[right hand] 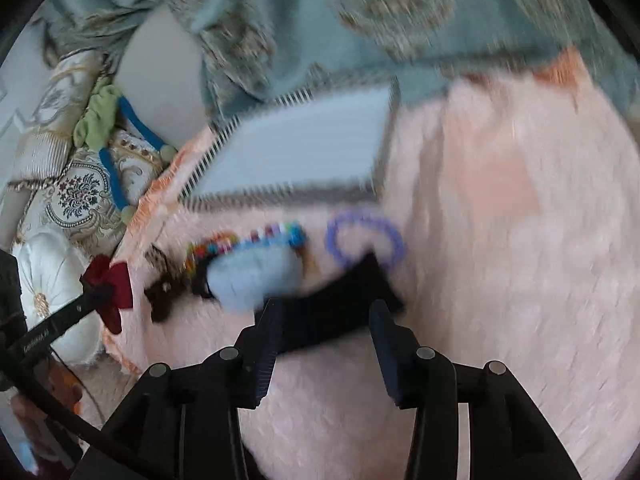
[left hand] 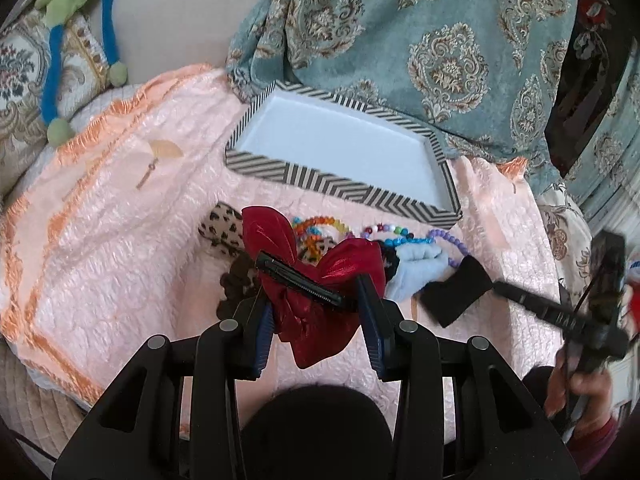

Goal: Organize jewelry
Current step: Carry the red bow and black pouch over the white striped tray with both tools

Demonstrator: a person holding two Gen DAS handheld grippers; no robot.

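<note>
The striped tray [left hand: 340, 190] is seen totally bare inside, parked on the pink quilt [left hand: 120, 240] at about 12 o'clock from the bead bracelets [left hand: 320, 226], with a teal patterned throw [left hand: 440, 40] heaped behind it. A red bow clip [left hand: 320, 292] is clamped in the left gripper [left hand: 316, 320] at 6 o'clock from the tray. The right gripper [right hand: 324, 328] view is blurry, and a black band [right hand: 340, 312] is seen between its parted jaws, touching one pad only.
</note>
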